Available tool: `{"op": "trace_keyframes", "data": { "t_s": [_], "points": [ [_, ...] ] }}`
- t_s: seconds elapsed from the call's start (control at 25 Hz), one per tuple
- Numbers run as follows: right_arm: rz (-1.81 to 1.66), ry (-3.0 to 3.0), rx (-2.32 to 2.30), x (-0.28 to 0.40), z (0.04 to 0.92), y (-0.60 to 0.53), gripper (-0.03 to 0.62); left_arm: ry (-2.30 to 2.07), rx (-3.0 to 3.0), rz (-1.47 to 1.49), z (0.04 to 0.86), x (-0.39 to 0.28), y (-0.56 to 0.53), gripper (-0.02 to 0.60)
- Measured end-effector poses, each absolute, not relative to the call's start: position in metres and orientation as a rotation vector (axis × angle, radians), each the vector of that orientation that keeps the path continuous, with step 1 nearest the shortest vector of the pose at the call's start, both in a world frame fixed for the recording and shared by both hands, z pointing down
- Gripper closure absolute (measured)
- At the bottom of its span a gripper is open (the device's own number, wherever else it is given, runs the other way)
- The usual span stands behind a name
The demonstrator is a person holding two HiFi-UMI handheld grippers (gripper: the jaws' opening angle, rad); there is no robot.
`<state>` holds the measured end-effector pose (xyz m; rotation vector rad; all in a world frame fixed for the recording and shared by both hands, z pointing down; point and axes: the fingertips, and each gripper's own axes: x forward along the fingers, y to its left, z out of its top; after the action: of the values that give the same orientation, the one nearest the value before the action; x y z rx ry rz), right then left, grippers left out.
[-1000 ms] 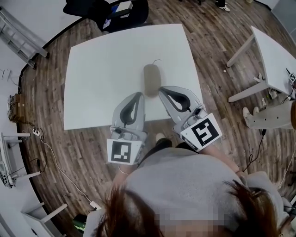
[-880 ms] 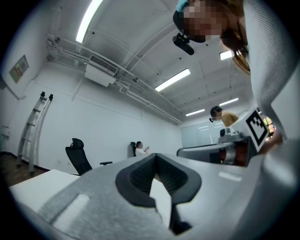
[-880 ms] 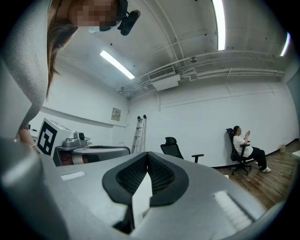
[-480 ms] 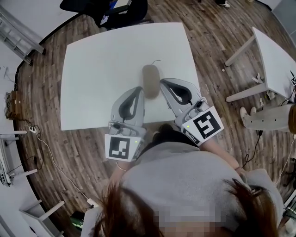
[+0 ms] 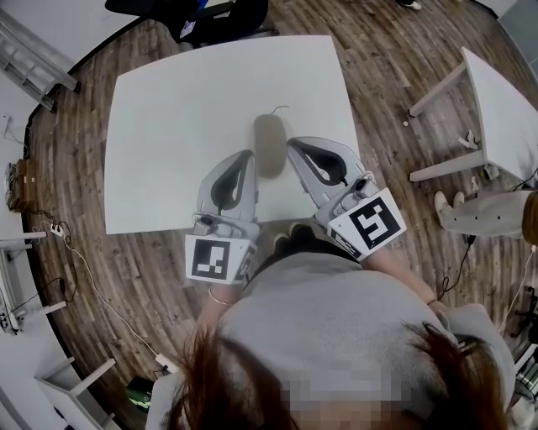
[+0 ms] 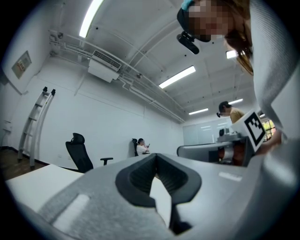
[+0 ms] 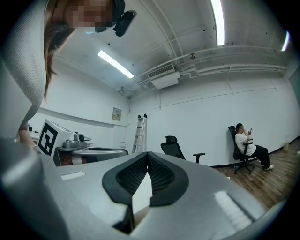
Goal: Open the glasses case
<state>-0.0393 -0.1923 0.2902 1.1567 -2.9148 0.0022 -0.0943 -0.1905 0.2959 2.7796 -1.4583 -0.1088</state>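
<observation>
The glasses case (image 5: 269,144), a closed grey-beige oval, lies lengthwise near the middle of the white table (image 5: 168,126). My left gripper (image 5: 248,155) lies level beside the case's near left side, jaws shut and empty. My right gripper (image 5: 292,143) is close against the case's right side, also shut with nothing held. I cannot tell whether either tip touches the case. Neither gripper view shows the case. The left gripper (image 6: 155,156) and the right gripper (image 7: 147,154) each show closed jaws against the room.
A black office chair (image 5: 210,17) stands at the table's far edge. A second white table (image 5: 504,109) is to the right and a ladder (image 5: 34,59) leans at far left. A person sits on a chair (image 7: 246,145) by the wall. The floor is wood.
Both grippers have slid forward over the table, from behind the case's near end to either side of it. The case has stayed put.
</observation>
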Motion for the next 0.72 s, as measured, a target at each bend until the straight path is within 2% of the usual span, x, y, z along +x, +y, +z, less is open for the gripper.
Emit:
{"op": "trace_keyframes", "data": {
  "t_s": [0.2,0.24,0.44,0.56,0.72],
  "points": [
    [0.009,-2.918,1.155,-0.033,0.293,-0.197,0.591,-1.400,2.762,-0.027,0.310,-0.085,-0.205,0.578],
    [0.011,-2.920,1.153,-0.032,0.293,-0.198,0.591,-1.389,2.757,-0.006,0.314,-0.084,-0.209,0.556],
    [0.019,-2.936,1.139,-0.030,0.293,-0.204,0.591,-1.343,2.690,0.203,0.351,-0.078,-0.234,0.254],
    [0.035,-2.942,1.130,-0.030,0.294,-0.208,0.591,-1.307,2.587,0.280,0.378,-0.079,-0.250,0.168],
    [0.053,-2.951,1.122,-0.028,0.297,-0.211,0.591,-1.256,2.449,0.357,0.412,-0.082,-0.270,0.130]
  ]
}}
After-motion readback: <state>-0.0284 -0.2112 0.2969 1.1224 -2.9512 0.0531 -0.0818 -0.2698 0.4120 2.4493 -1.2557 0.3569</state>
